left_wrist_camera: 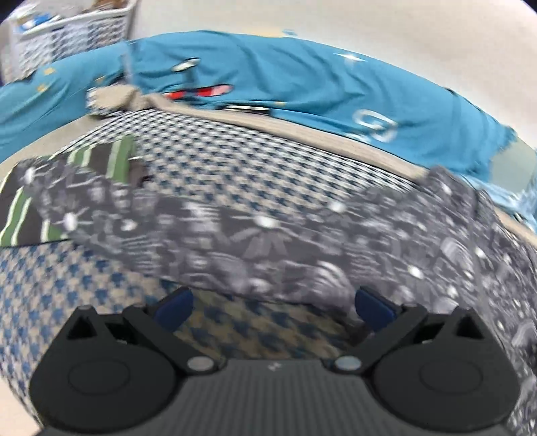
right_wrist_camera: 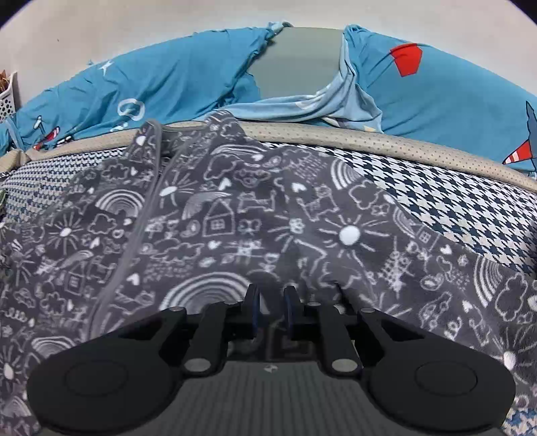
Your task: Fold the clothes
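Observation:
A dark grey garment (right_wrist_camera: 235, 218) printed with white doodles of suns, rainbows and houses lies spread on a houndstooth-patterned bed surface (right_wrist_camera: 436, 187). My right gripper (right_wrist_camera: 271, 307) hovers low over its near part. Its blue pads stand a narrow gap apart, and no cloth is bunched between them. In the left wrist view the same grey garment (left_wrist_camera: 268, 241) runs blurred across the frame from left to right. My left gripper (left_wrist_camera: 273, 310) sits just in front of its near edge, jaws wide open and holding nothing.
A green-and-white striped garment (left_wrist_camera: 114, 157) lies at the left, partly under the grey one. Crumpled blue printed cloth (left_wrist_camera: 302, 73) (right_wrist_camera: 167, 77) fills the far side beyond the beige piping (right_wrist_camera: 369, 141). A white laundry basket (left_wrist_camera: 74, 30) stands at the far left.

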A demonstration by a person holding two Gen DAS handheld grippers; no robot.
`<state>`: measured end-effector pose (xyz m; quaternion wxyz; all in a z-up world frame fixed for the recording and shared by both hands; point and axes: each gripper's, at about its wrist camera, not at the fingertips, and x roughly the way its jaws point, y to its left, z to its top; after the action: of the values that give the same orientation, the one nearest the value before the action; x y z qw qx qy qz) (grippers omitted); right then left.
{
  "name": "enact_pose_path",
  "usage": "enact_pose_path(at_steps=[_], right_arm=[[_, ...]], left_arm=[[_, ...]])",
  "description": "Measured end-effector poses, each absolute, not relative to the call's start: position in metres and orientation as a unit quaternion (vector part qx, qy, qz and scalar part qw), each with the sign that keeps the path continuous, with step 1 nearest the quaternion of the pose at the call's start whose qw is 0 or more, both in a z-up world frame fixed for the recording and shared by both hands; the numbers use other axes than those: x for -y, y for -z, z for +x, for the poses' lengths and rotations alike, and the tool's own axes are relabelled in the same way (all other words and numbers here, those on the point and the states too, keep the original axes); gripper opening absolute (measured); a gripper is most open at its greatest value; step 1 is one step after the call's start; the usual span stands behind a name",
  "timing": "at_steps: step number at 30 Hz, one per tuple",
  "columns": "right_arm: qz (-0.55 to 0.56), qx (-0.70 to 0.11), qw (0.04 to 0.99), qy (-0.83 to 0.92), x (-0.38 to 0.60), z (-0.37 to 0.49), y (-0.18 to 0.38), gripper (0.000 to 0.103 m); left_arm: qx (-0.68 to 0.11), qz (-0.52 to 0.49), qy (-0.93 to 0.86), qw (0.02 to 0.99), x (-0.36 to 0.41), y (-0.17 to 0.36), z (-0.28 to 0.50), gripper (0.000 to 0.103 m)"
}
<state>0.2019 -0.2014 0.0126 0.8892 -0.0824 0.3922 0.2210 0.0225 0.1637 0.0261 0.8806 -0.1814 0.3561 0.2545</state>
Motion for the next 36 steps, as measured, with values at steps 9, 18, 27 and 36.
enact_pose_path(at_steps=[9, 18, 27, 36], right_arm=[[-0.079, -0.380, 0.889, -0.244, 0.185, 0.178, -0.022, 0.016], [-0.081, -0.386, 0.882, -0.257, 0.171, 0.171, -0.019, 0.016], [-0.099, -0.403, 0.873, -0.256, 0.160, 0.172, -0.009, 0.016], [-0.112, -0.407, 0.871, -0.250, 0.157, 0.173, -0.003, 0.016]], left_arm=[[-0.315, -0.238, -0.336, 0.855, -0.234, -0.026, -0.015, 0.097], [-0.267, -0.326, -0.376, 0.825, -0.297, -0.027, -0.046, 0.102], [-0.246, -0.364, -0.410, 0.799, -0.337, -0.022, -0.051, 0.103], [-0.255, -0.367, -0.403, 0.799, -0.339, -0.016, -0.044, 0.043]])
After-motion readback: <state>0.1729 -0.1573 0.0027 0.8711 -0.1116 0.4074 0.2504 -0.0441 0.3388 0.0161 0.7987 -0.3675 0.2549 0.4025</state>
